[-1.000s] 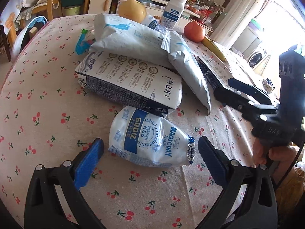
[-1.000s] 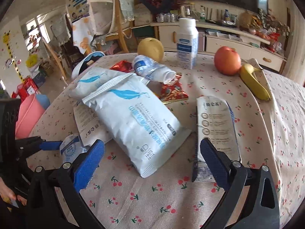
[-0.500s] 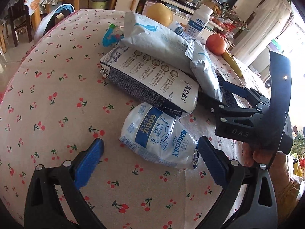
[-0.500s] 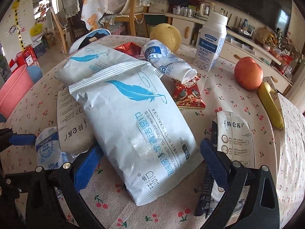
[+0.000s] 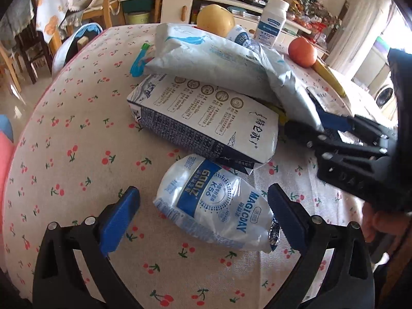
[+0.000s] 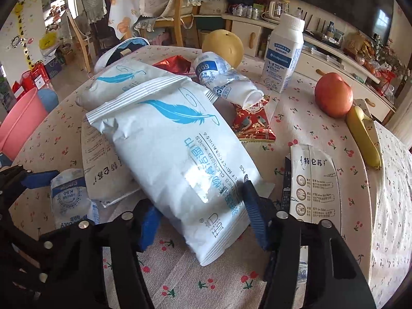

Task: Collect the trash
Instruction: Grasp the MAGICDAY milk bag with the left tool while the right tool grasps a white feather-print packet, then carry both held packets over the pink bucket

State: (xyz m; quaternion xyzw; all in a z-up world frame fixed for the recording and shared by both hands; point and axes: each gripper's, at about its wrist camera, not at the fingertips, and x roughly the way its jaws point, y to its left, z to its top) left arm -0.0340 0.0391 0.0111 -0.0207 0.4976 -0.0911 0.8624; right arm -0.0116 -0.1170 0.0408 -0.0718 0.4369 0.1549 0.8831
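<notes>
The left tongs point(image 5: 203, 208) stand spread wide around a small white-and-blue pouch point(image 5: 216, 206) lying on the cherry-print tabletop point(image 5: 64, 154), neither pad touching it. Half a second ago the right tongs point(image 6: 200, 221) were just as wide; now they have narrowed onto the near end of a big white wipes pack point(image 6: 180, 154), both blue pads against its sides. Just beyond the left tongs lies one flattened milk carton point(image 5: 206, 116), and a second carton point(image 6: 312, 188) lies right of the right tongs. Farther off: two wipes packs, two pouches, one white bottle point(image 6: 283, 54), one banana point(image 6: 364, 136).
</notes>
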